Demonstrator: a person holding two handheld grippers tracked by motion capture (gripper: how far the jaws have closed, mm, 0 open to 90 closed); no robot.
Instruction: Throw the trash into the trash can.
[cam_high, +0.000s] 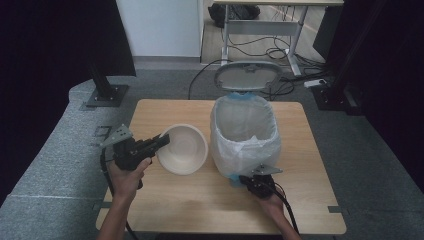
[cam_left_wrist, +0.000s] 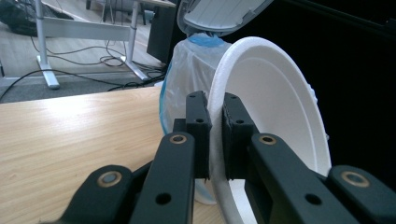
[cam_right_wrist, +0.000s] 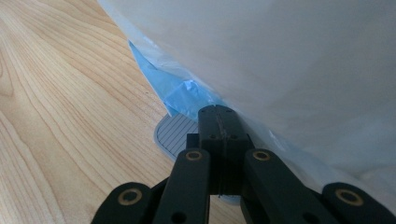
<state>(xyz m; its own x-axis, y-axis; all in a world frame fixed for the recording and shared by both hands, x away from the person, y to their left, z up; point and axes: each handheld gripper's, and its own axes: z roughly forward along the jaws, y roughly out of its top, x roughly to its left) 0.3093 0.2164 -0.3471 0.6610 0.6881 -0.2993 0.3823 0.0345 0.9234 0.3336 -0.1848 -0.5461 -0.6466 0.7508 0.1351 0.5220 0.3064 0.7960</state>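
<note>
A white foam bowl (cam_high: 182, 149) is held tilted above the wooden table (cam_high: 200, 205), its opening turned up and towards the person. My left gripper (cam_high: 164, 140) is shut on the bowl's near-left rim; in the left gripper view the rim (cam_left_wrist: 275, 102) sits pinched between the jaws of this gripper (cam_left_wrist: 215, 135). Right of the bowl stands a pedal bin (cam_high: 245, 135) lined with a white bag, its grey lid (cam_high: 248, 76) raised. My right gripper (cam_high: 247, 178) is shut with nothing between its jaws. The tips of this gripper (cam_right_wrist: 219, 116) rest on the bin's ribbed grey pedal (cam_right_wrist: 173, 133).
A blue liner (cam_right_wrist: 173, 79) shows under the white bag (cam_right_wrist: 280, 56) near the bin's base. Bare table lies in front of and to the left of the bowl. A desk frame (cam_high: 260, 25) and loose cables stand on the floor behind the table.
</note>
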